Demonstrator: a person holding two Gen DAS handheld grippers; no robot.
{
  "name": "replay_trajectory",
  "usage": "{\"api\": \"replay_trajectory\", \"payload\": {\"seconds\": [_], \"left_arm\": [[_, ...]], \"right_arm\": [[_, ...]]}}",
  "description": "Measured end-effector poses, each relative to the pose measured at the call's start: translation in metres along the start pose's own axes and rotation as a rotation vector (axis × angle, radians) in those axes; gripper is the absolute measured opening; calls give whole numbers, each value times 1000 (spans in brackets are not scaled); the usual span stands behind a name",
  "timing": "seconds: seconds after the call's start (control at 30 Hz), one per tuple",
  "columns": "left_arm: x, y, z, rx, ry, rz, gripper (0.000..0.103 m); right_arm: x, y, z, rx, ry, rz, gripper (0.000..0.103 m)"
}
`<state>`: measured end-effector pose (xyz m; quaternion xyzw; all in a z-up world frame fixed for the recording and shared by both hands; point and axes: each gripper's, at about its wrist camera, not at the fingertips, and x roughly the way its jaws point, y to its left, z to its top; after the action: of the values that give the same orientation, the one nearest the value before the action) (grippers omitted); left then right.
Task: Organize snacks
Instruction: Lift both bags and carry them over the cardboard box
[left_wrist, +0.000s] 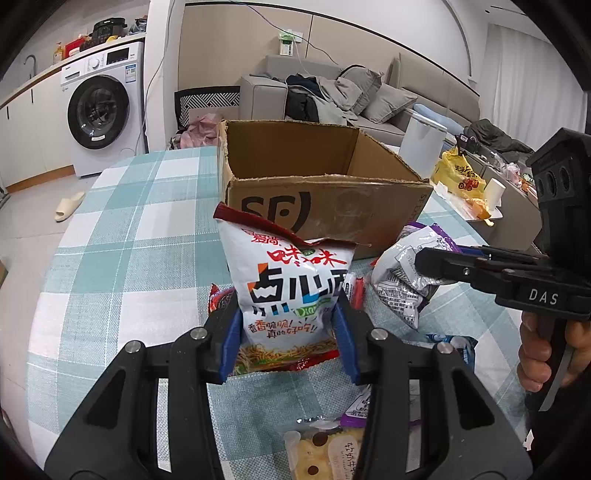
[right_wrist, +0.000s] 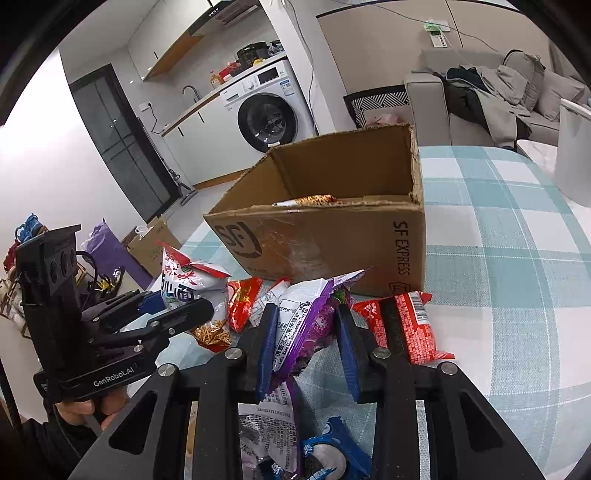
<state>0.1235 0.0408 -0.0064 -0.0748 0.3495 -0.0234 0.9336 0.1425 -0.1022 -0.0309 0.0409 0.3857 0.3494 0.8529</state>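
Observation:
My left gripper (left_wrist: 288, 332) is shut on a white noodle snack bag (left_wrist: 291, 288) with red and black print, held upright above the table just in front of the open cardboard box (left_wrist: 325, 214). It also shows in the right wrist view (right_wrist: 195, 291). My right gripper (right_wrist: 306, 339) is shut on a purple and silver snack bag (right_wrist: 306, 321), also seen in the left wrist view (left_wrist: 410, 273). The box (right_wrist: 332, 243) holds at least one snack packet (right_wrist: 306, 200).
A red packet (right_wrist: 410, 325), a smaller red packet (right_wrist: 242, 302) and a blue packet (right_wrist: 328, 458) lie on the checked tablecloth (right_wrist: 498, 258). A pale biscuit packet (left_wrist: 321, 450) lies near me. A white bin (right_wrist: 576, 158) stands to the right; a yellow bag (left_wrist: 458, 173) beyond.

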Motion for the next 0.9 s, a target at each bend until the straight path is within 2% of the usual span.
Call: {"api": "replay_trajectory", "payload": {"seconds": [0.33,0.77,0.8,0.83,0.87,0.9], "left_arm": [[-21,-9,12,3,-62,-3,41],[-45,-25,55,30,-154,8,41],[-46,-25,58,28,-159,8,41],[-46,-25,62,27,-163,8,41],[-46,-25,65,27,-166,9,41],[-46,-26,68,26,-167,9,41]], "right_arm": [[-24,4,8,6,-91,8,31],[-52,7,37,-3,-210,-15,30],[-53,8,39,-6,-215,-15,29],[-54,7,40,-8,-220,-17,18],[-55,8,42,-12,-226,-24,12],[-56,8,44,-13,-230,-32,12]]}}
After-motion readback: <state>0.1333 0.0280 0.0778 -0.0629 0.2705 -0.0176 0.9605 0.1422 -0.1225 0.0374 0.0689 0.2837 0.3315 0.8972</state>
